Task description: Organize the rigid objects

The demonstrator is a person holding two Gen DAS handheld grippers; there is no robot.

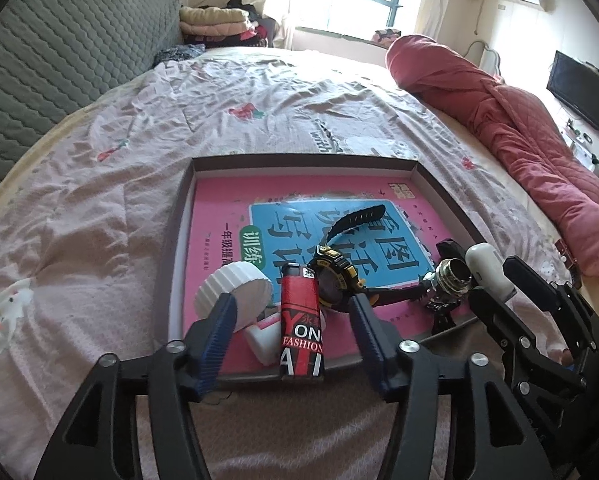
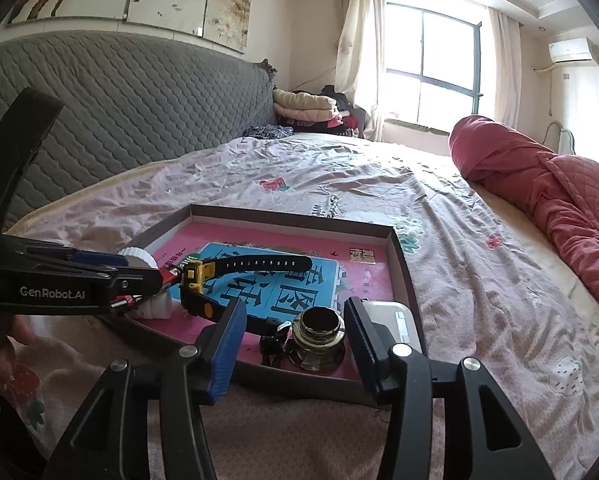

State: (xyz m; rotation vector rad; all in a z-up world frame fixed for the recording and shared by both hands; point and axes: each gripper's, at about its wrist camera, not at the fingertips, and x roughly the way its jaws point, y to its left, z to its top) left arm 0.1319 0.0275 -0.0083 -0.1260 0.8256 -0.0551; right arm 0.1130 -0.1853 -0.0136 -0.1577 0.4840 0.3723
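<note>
- Left gripper (image 1: 291, 312) is hanging spread wide — red lighter (image 1: 301, 320) standing between its fingers, ungrasped, at the tray (image 1: 299, 160) near edge.
- Right gripper (image 2: 295, 336) is gaping, released, around the ink bottle (image 2: 318, 330); only this view is showing the white case (image 2: 395, 318).

left claw (image 2: 139, 280) hides most of the lighter (image 2: 170, 274).

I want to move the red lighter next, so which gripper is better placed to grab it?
Left. The left gripper is open with the red lighter standing right between its fingers in the tray. The right gripper is open around the metal ring piece instead.
</note>
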